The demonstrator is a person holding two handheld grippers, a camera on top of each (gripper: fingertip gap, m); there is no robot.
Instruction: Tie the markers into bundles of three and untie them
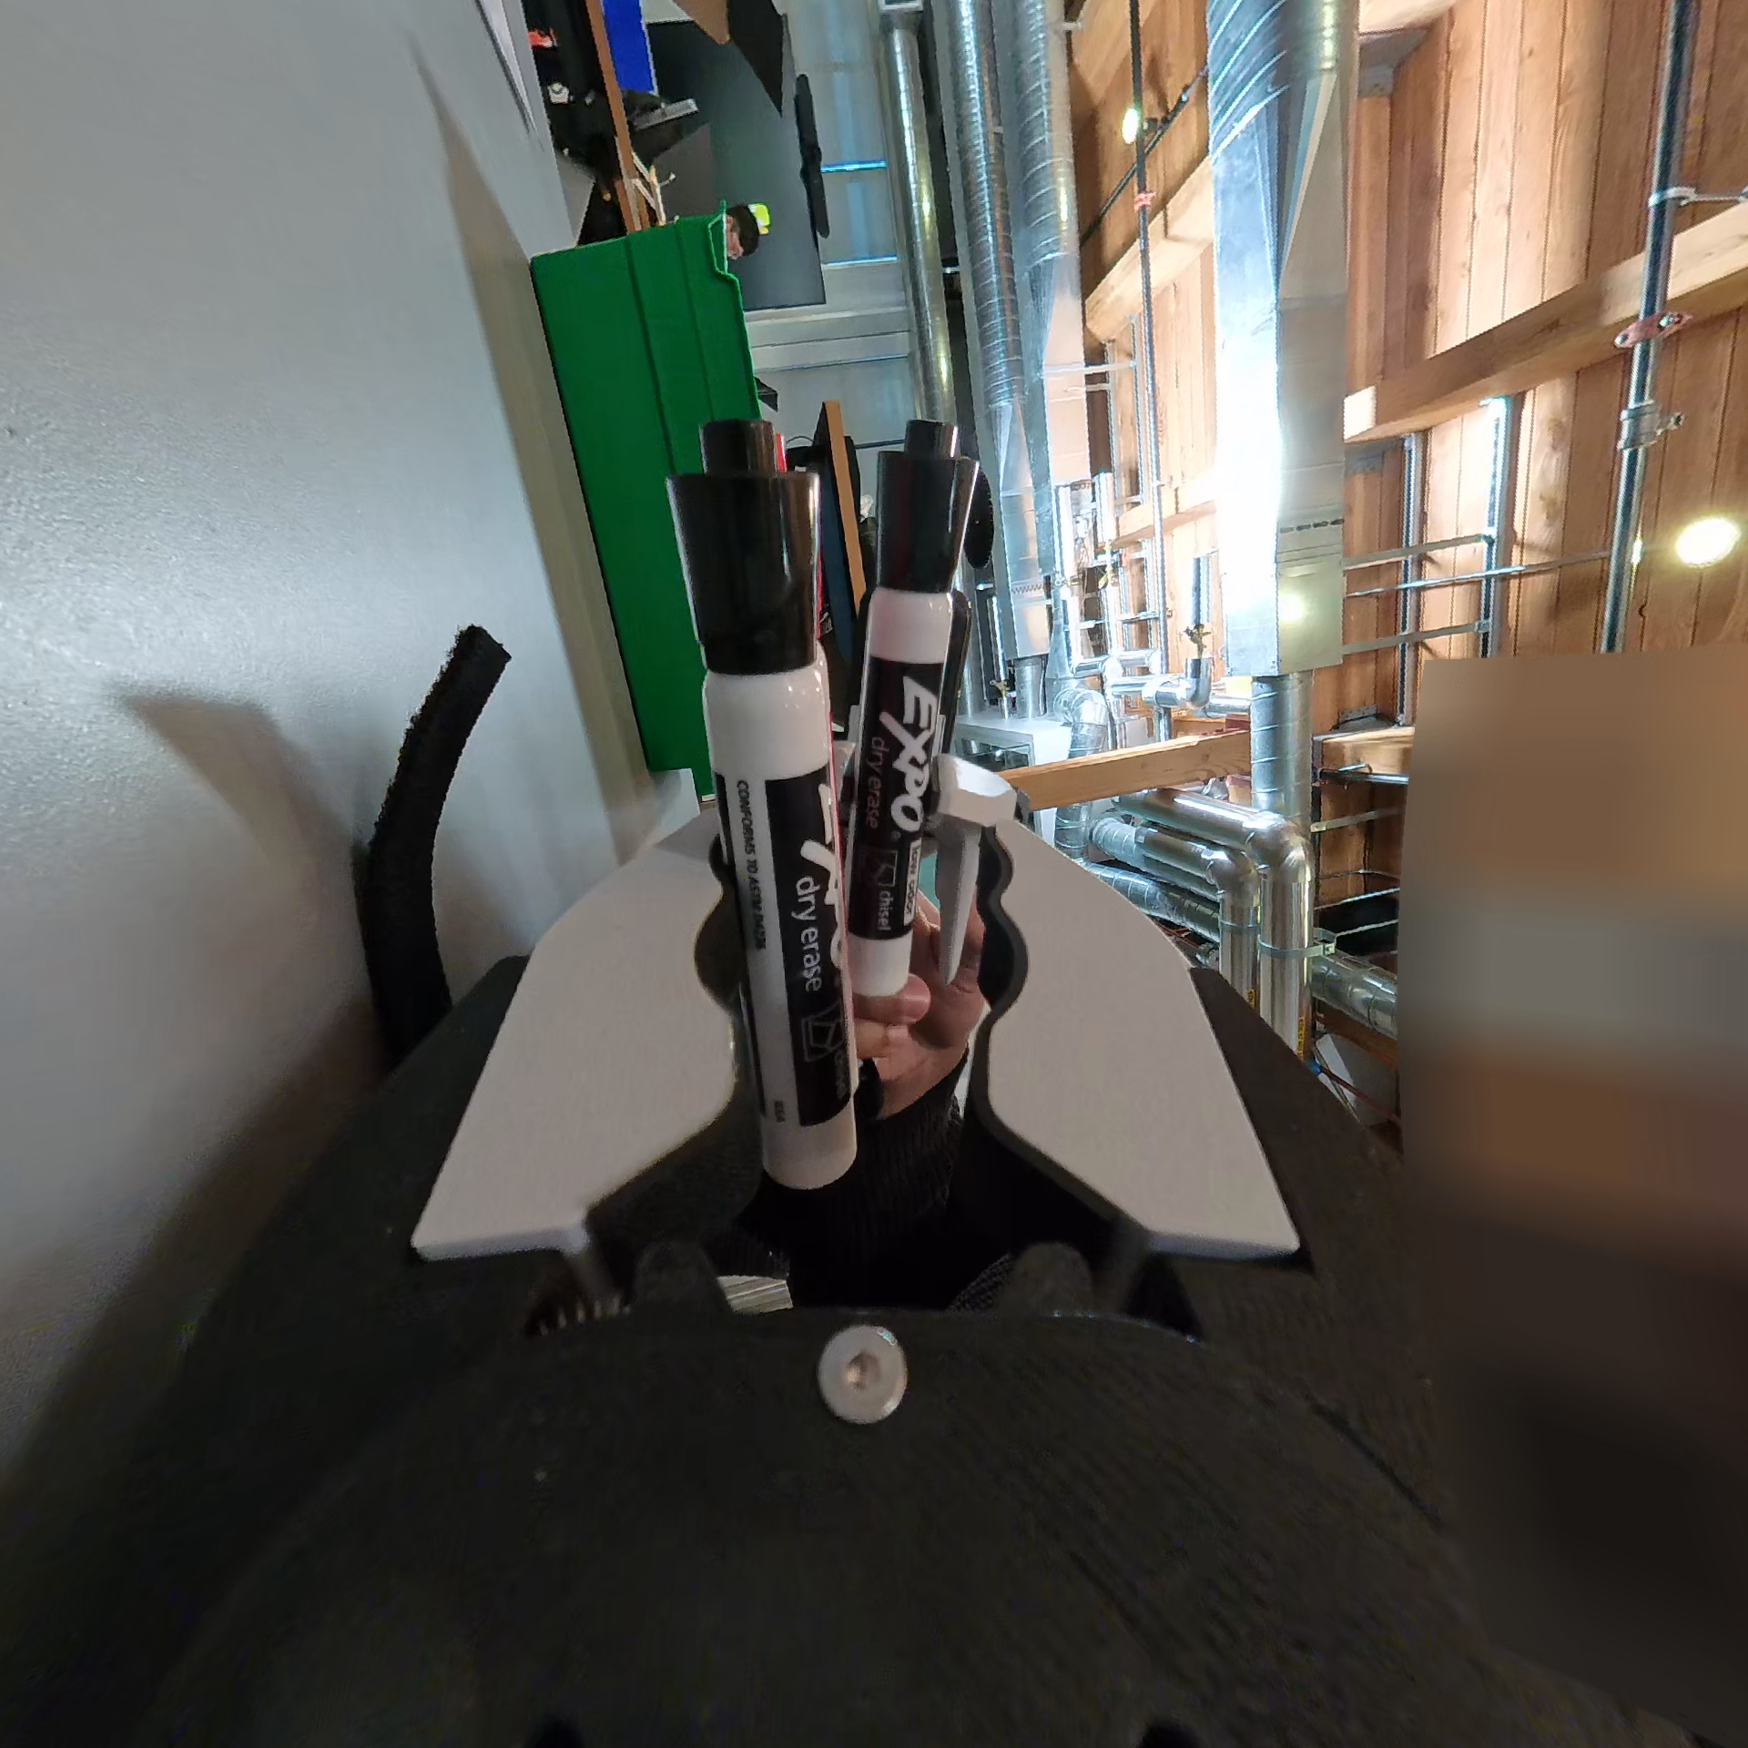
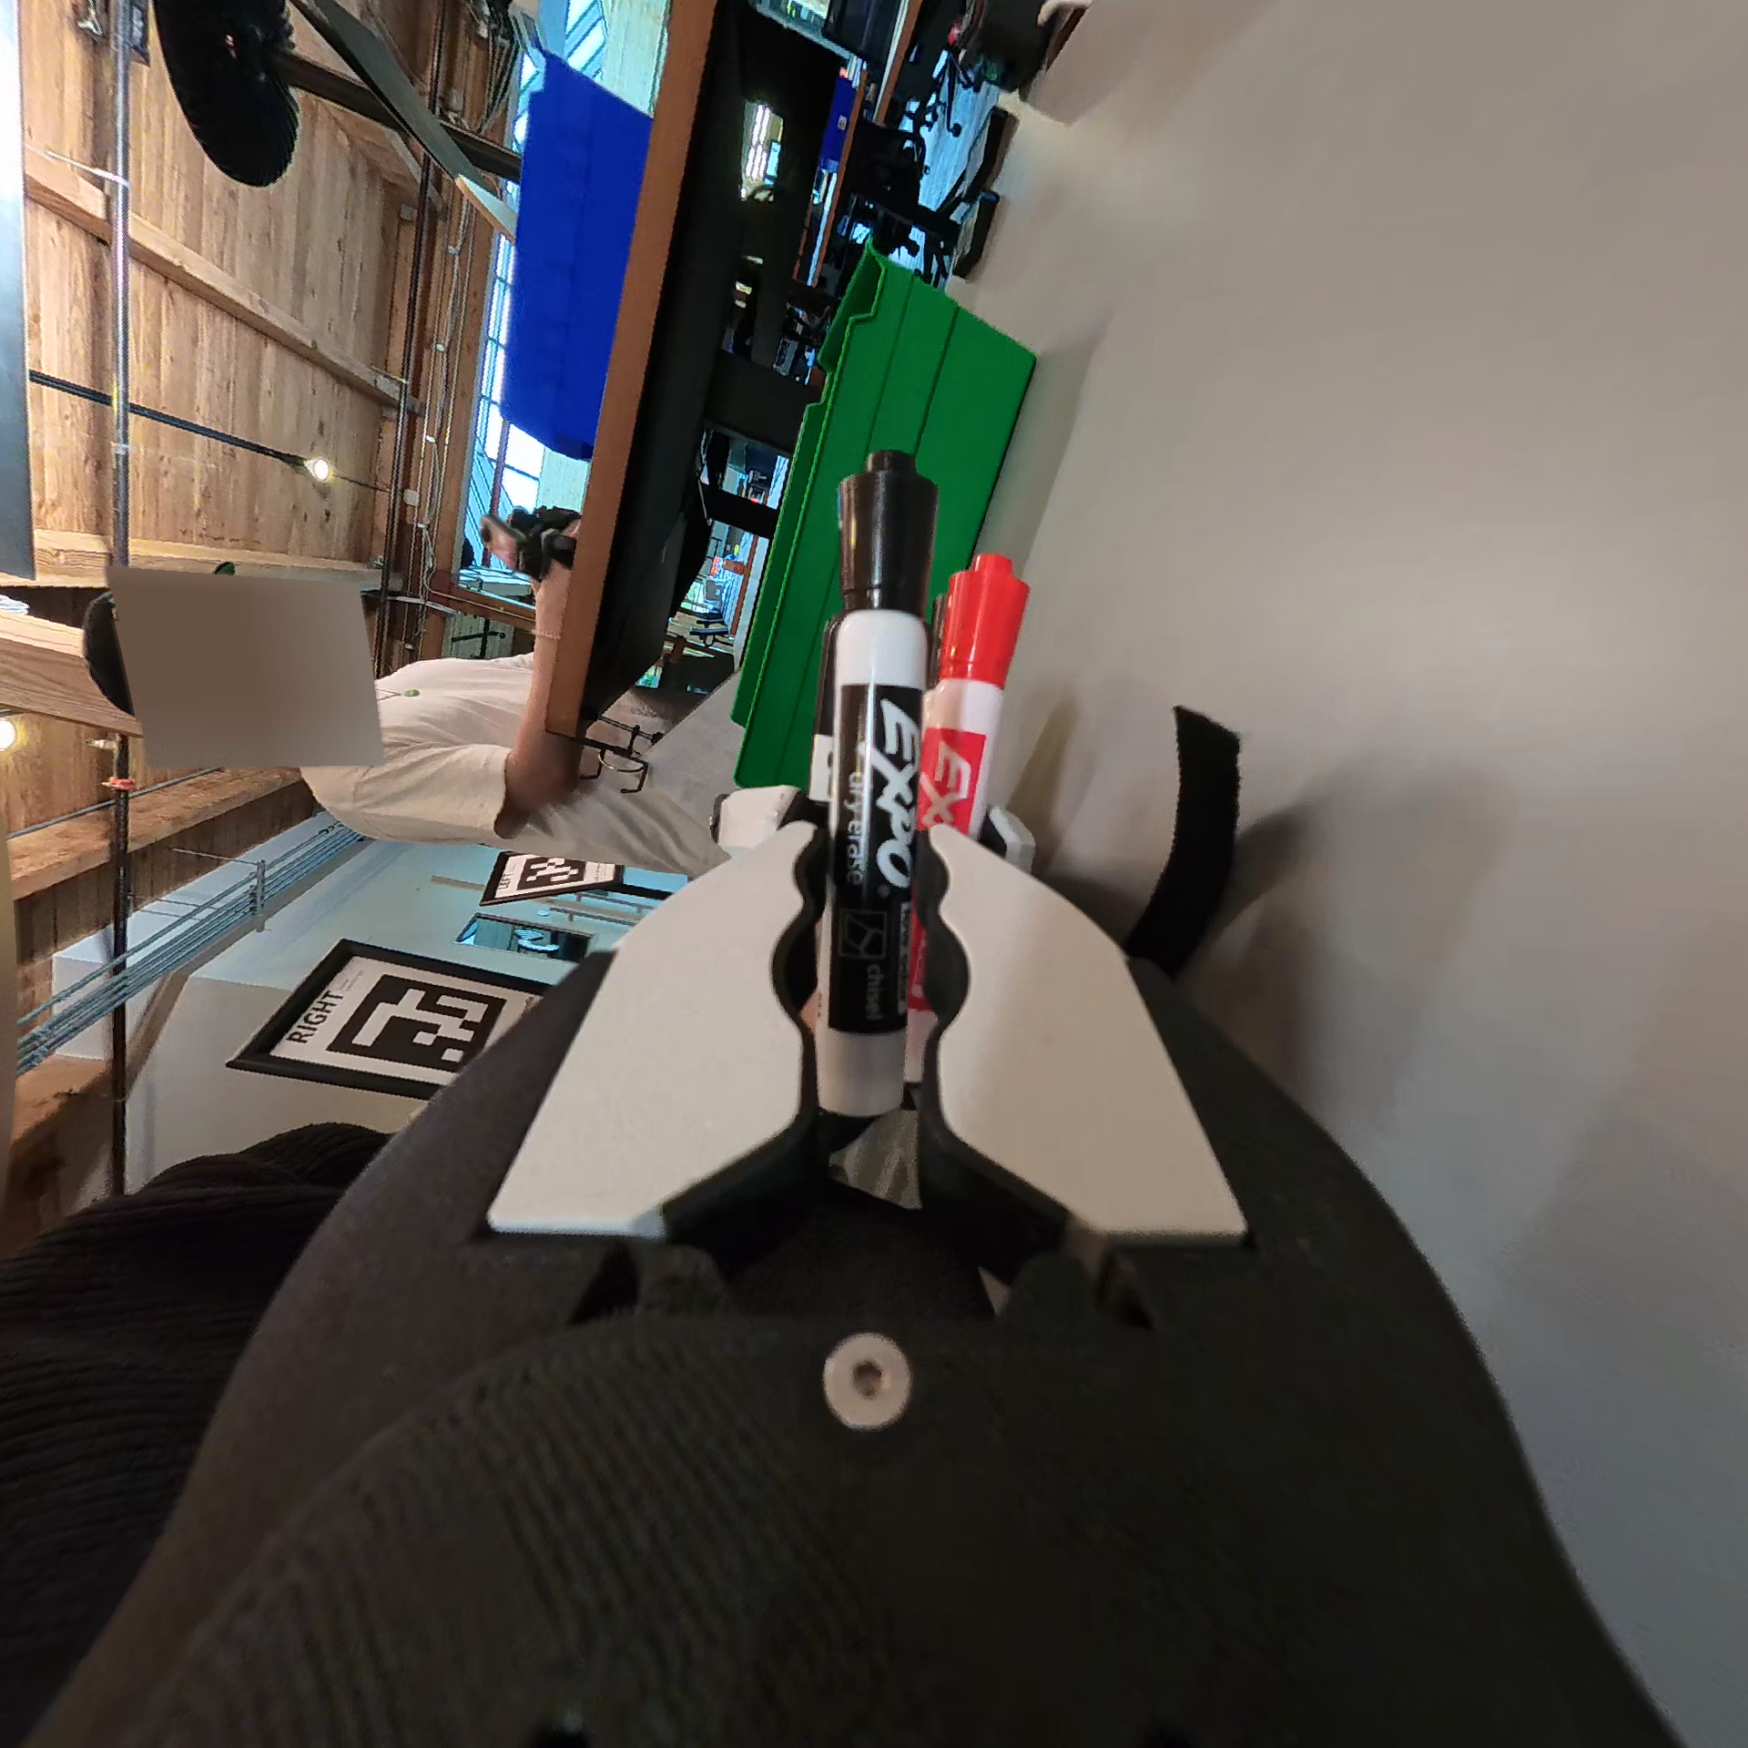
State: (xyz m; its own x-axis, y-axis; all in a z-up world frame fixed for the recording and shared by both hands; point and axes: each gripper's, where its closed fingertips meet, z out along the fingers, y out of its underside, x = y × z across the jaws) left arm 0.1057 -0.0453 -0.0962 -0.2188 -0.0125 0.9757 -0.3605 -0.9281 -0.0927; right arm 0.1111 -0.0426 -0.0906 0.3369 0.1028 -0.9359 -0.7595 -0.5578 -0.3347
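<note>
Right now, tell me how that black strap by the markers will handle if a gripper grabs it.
Likely floppy: the black strap curves over rather than standing straight. Its fuzzy surface suggests a hook-and-loop type that should grip, not slip. Probably light, so it may drag or snag against the grey surface rather than lift cleanly.

Writing shows on the markers and on 2 cards; the wording itself is not repeated here.

Left wrist view: 2 black markers [image 1: 785,851] each carry a black label with large white brand lettering and smaller print running along the barrel.

Right wrist view: the black marker [image 2: 875,851] has the same kind of label, and the red marker [image 2: 965,738] beside it has a red label with white lettering. At lower left, a large framed card [image 2: 397,1022] bears a black-and-white square code with 1 short word along its edge. A small framed card [image 2: 553,875] behind it has a similar code, its lettering too small to read.
</note>
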